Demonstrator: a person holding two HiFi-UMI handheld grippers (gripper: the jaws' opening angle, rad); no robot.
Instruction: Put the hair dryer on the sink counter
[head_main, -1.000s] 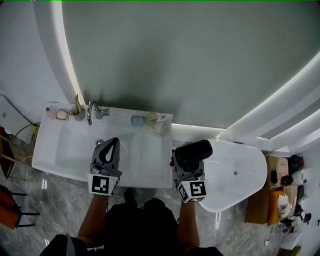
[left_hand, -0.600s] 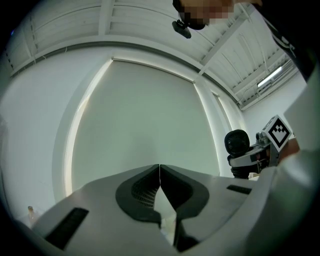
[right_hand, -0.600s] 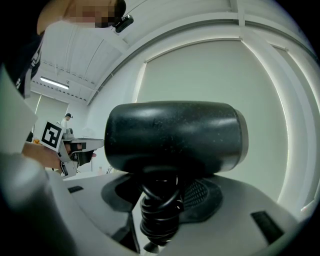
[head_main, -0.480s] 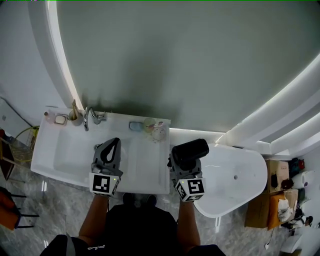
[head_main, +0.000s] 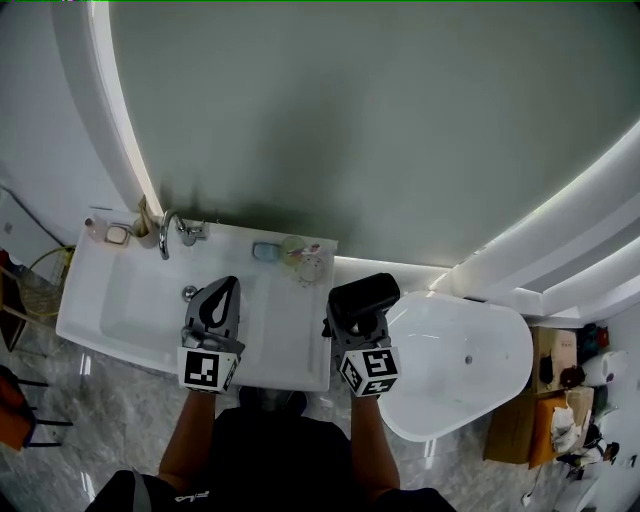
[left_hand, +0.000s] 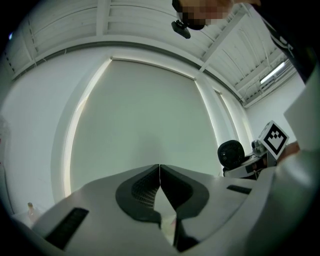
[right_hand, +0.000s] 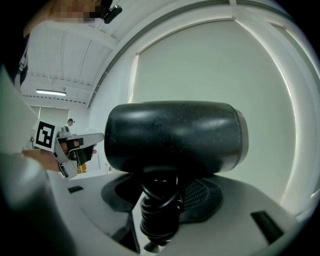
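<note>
Pale grey-green wall is filling the top of the head view, with a white sink tabletop (head_main: 300, 345) lying below it and a white bathtub (head_main: 462, 358) sitting at 3 o'clock of that tabletop. A curved faucet (head_main: 166, 232) is standing at the tabletop's back edge, toward 11 o'clock of the basin, and a small blue dish (head_main: 264, 251) is resting farther right along the same edge.

The right hand-held gripper (head_main: 358, 318) is clamping the black hair dryer (head_main: 363, 296) by its handle, jaws standing fairly wide around it. In the right gripper view the hair dryer (right_hand: 175, 136) is sitting crosswise above the jaws, and its cord (right_hand: 159, 210) is coiling around the handle between the pads. From the head view the dryer is showing just past the tabletop's right edge, between tabletop and tub, not resting on either.

The left hand-held gripper (head_main: 226, 288) is hovering over the basin at 9 o'clock of the dryer, its jaws meeting tip to tip with nothing between them (left_hand: 159, 168).
</note>
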